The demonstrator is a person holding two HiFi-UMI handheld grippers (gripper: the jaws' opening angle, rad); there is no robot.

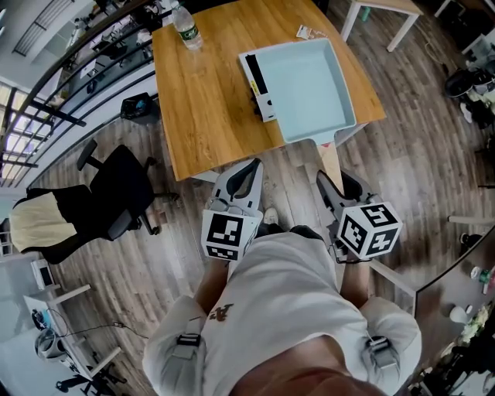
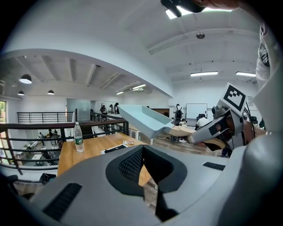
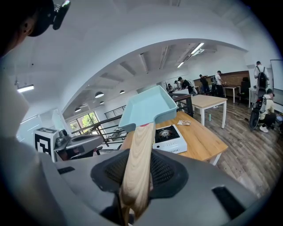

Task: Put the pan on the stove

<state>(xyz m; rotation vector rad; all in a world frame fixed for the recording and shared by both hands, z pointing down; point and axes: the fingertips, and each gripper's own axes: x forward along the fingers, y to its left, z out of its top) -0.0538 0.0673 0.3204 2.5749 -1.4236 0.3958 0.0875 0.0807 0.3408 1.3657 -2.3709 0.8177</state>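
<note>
A light-blue square pan (image 1: 305,89) hangs above the wooden table (image 1: 209,116), covering most of a white portable gas stove (image 1: 259,85). My right gripper (image 1: 338,186) is shut on the pan's wooden handle (image 1: 330,164); in the right gripper view the handle (image 3: 139,163) runs up between the pads to the pan (image 3: 148,108), with the stove (image 3: 170,137) on the table beyond it. My left gripper (image 1: 251,166) is shut and holds nothing, beside the right one and short of the table's near edge. The left gripper view shows the raised pan (image 2: 143,118) from the side.
A water bottle (image 1: 186,29) stands at the table's far left corner and a small packet (image 1: 312,32) lies at the far edge. A black office chair (image 1: 116,193) stands left of me on the wood floor. A white table (image 1: 379,15) is at the upper right.
</note>
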